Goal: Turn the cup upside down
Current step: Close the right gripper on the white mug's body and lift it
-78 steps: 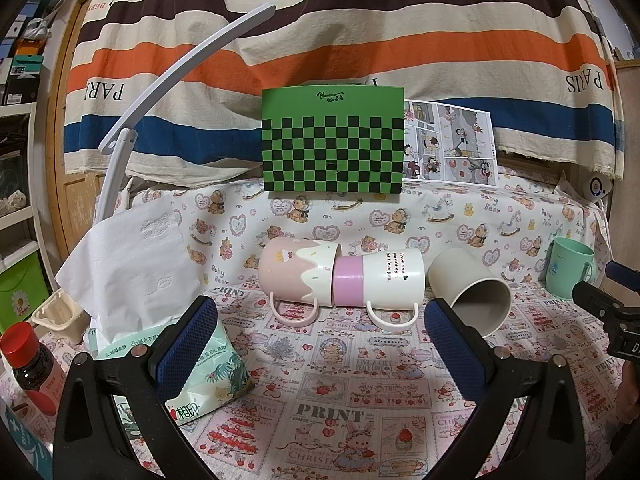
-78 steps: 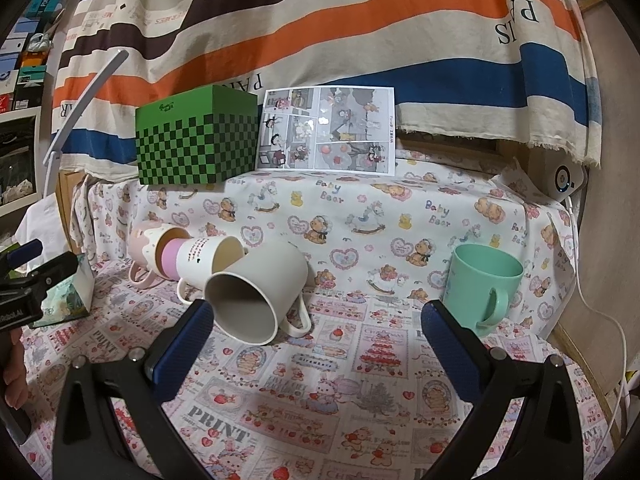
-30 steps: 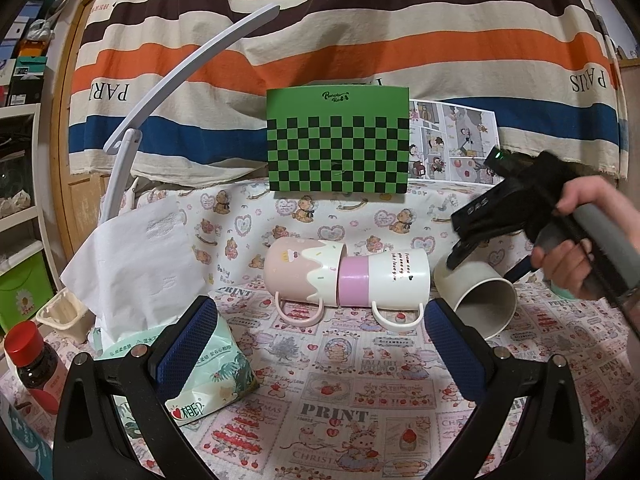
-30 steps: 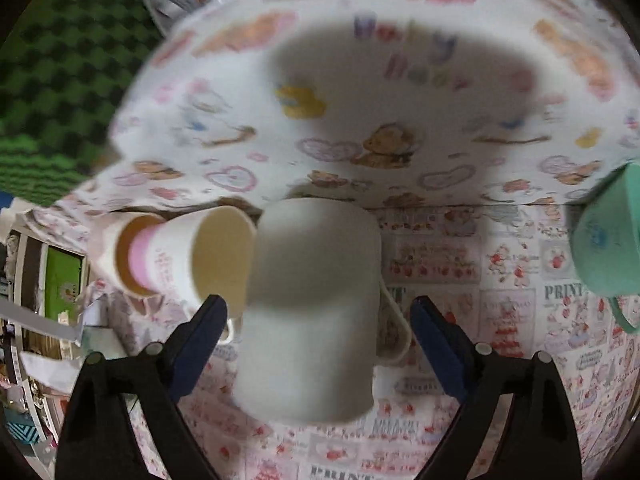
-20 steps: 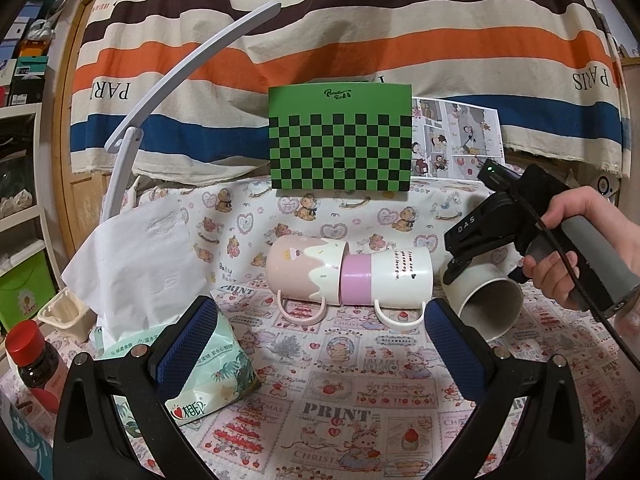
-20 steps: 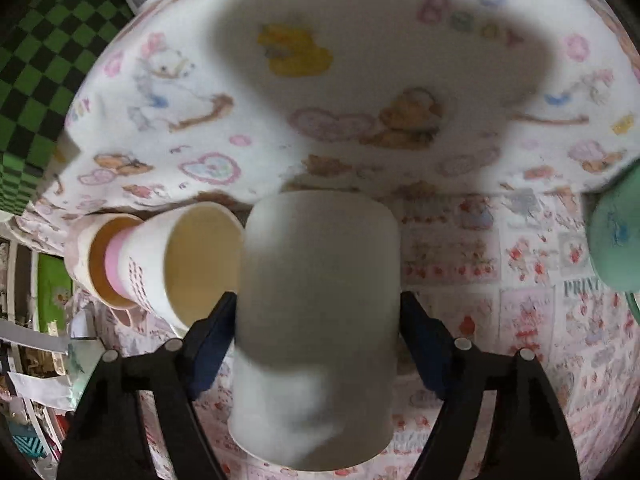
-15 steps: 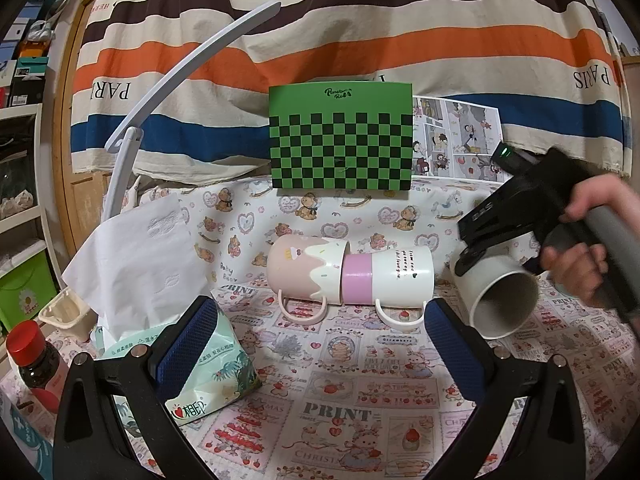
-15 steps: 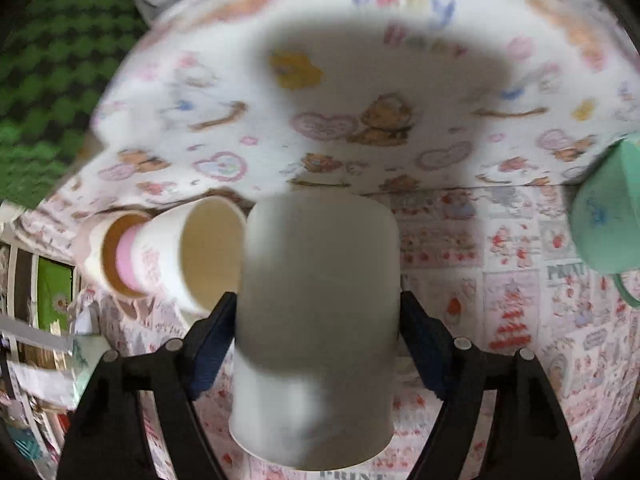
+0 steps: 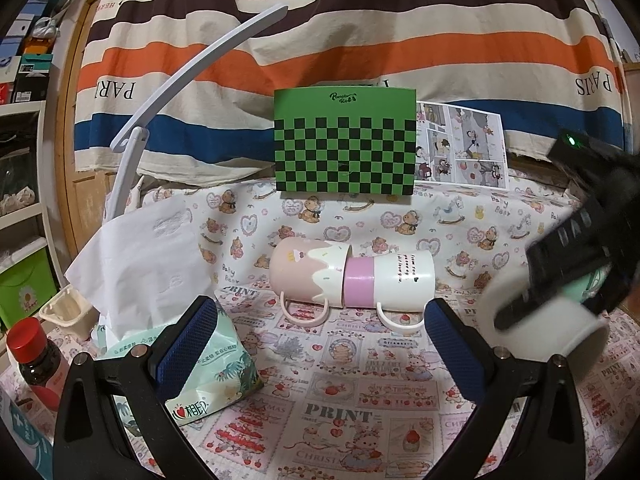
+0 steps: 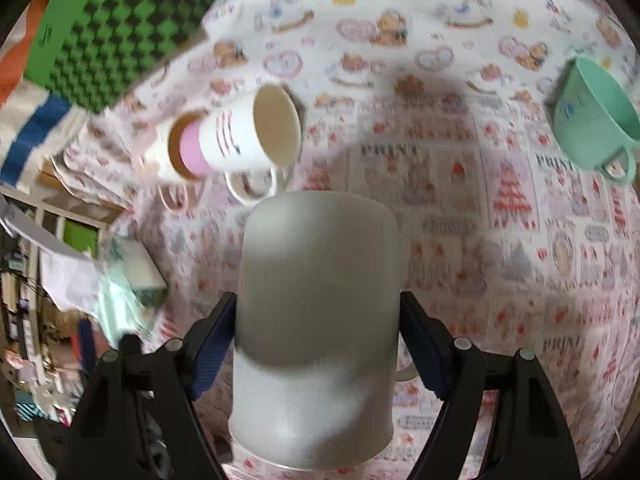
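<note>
Gripping grey cup [image 10: 316, 320] between both pads, right gripper [image 10: 318, 344] holds it above tablecloth [image 10: 460, 184]. Left gripper [image 9: 320, 344] spread wide, holding nothing, facing two nested mugs [image 9: 352, 280].

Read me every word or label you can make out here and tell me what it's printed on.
"HERMES" and "PARIS": striped curtain.
"PRINT", "CHRISTMAS", "Baby Bear": tablecloth.
"相印": tissue pack.
Script logo on the green checkered box: too small to read.
Lettering on the white mug and the comic sheet: too small to read.
</note>
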The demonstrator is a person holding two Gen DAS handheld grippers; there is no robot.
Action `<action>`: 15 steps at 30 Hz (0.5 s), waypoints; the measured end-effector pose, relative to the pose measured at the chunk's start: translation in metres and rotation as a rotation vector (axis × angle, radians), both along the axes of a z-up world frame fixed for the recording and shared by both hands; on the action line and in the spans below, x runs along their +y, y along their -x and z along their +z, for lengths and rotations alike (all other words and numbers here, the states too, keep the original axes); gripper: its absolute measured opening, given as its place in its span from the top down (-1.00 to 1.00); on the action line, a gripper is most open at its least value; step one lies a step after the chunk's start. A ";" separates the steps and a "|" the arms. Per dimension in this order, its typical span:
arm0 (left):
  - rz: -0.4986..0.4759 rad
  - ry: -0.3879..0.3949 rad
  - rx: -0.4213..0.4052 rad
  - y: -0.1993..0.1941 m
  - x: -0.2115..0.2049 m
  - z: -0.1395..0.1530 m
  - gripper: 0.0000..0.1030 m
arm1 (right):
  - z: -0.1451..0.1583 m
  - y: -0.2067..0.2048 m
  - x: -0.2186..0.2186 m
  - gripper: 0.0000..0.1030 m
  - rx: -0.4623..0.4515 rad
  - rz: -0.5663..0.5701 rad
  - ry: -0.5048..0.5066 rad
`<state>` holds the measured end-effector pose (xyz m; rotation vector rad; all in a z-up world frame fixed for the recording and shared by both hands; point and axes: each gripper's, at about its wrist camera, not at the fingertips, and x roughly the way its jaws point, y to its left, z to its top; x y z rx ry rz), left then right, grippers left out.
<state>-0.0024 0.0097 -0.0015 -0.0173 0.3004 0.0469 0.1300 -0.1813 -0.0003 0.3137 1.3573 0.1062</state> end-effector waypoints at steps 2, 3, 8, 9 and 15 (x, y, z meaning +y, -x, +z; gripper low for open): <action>0.002 0.002 0.001 0.000 0.000 0.000 -0.99 | -0.010 0.008 -0.002 -0.50 0.031 -0.005 -0.016; 0.004 0.003 0.001 0.000 0.000 0.000 -0.99 | -0.012 0.011 -0.006 -0.50 0.045 -0.008 -0.024; 0.009 0.003 0.002 -0.001 0.001 0.001 -0.99 | -0.022 0.021 -0.003 -0.50 0.059 -0.005 0.003; 0.008 0.001 0.002 -0.001 0.002 0.001 -0.99 | -0.022 0.022 -0.002 -0.50 0.058 -0.002 0.008; 0.015 0.004 0.005 -0.001 0.001 0.001 -0.99 | -0.028 0.017 0.007 -0.51 0.036 0.027 -0.005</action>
